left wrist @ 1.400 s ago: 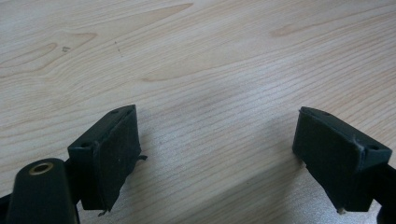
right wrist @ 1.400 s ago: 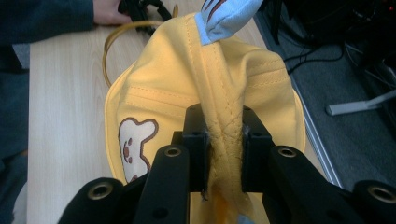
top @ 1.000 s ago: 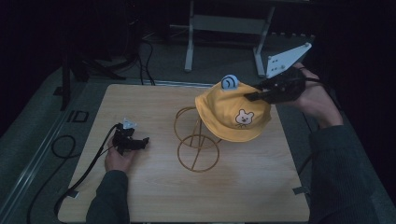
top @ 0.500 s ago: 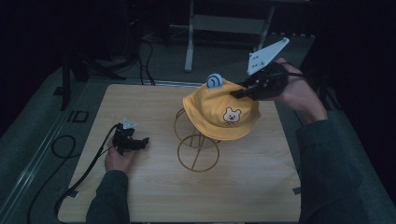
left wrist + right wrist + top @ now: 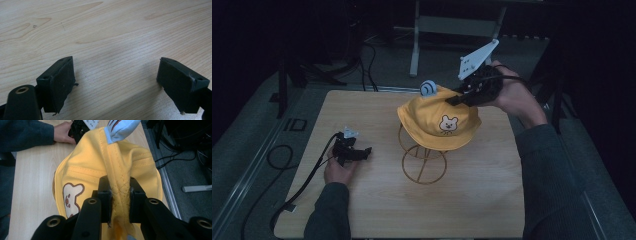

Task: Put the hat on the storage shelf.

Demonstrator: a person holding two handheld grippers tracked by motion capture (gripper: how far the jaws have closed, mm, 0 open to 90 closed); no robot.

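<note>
We saw the right gripper (image 5: 119, 195) with its 2 black jaws pinched tight on a raised fold of the soft yellow cotton bucket hat with a small bear face stitched on its front (image 5: 438, 116), the fabric bunched between the pads near the crown. In the high view that right gripper (image 5: 451, 100) held the hat from the far right side, so that the hat sat draped over the top of the gold wire hat stand with a round ring base (image 5: 424, 167) at the middle of the pale wooden table (image 5: 472, 200); whether the crown already rested fully on the stand we could not tell. A light blue fabric ear with a spiral mark (image 5: 428, 88) stuck up from the hat's far edge. The left gripper (image 5: 362, 152) lay low on the table well to the left of the stand, its 2 jaws spread wide over bare wood with nothing between them. To seat the hat well, we judged it best to centre the crown over the stand's top loop, lower it straight, and release only once the brim hung evenly, since a sideways tug could tip the light stand.
</note>
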